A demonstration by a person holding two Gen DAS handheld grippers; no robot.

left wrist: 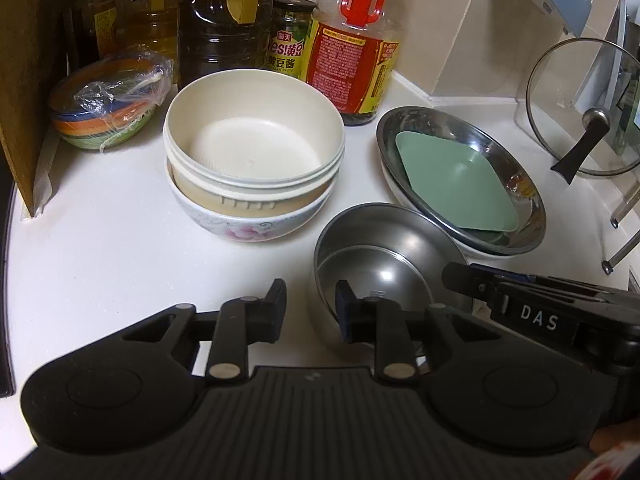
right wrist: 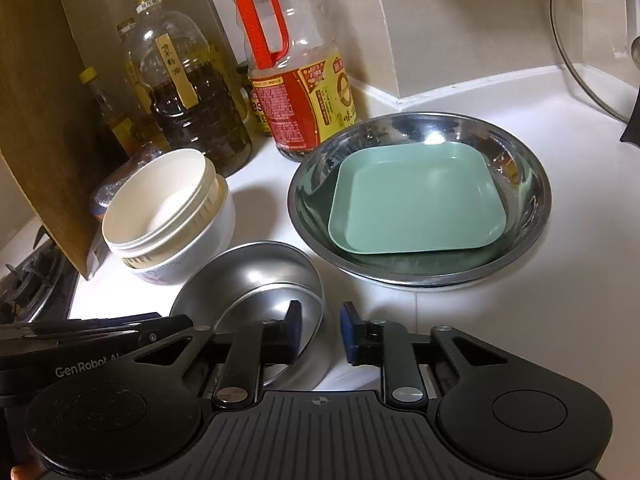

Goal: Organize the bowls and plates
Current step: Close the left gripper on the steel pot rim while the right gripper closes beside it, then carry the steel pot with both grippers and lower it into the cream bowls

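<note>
A small steel bowl (left wrist: 384, 256) (right wrist: 256, 276) stands on the white counter between both grippers. My left gripper (left wrist: 310, 306) is open, its jaws astride the bowl's left rim. My right gripper (right wrist: 320, 332) is open, its jaws astride the bowl's right rim. A cream bowl (left wrist: 256, 128) (right wrist: 156, 200) sits nested in a floral bowl (left wrist: 248, 228) behind on the left. A green square plate (left wrist: 452, 180) (right wrist: 416, 200) lies in a wide steel dish (left wrist: 516, 168) (right wrist: 532, 184) resting on a white plate on the right.
Oil and sauce bottles (left wrist: 352, 40) (right wrist: 296, 76) line the back wall. A wrapped stack of coloured bowls (left wrist: 104, 104) sits far left beside a wooden board (right wrist: 36, 120). A glass lid (left wrist: 580, 108) leans at the right. A gas hob (right wrist: 28, 280) lies left.
</note>
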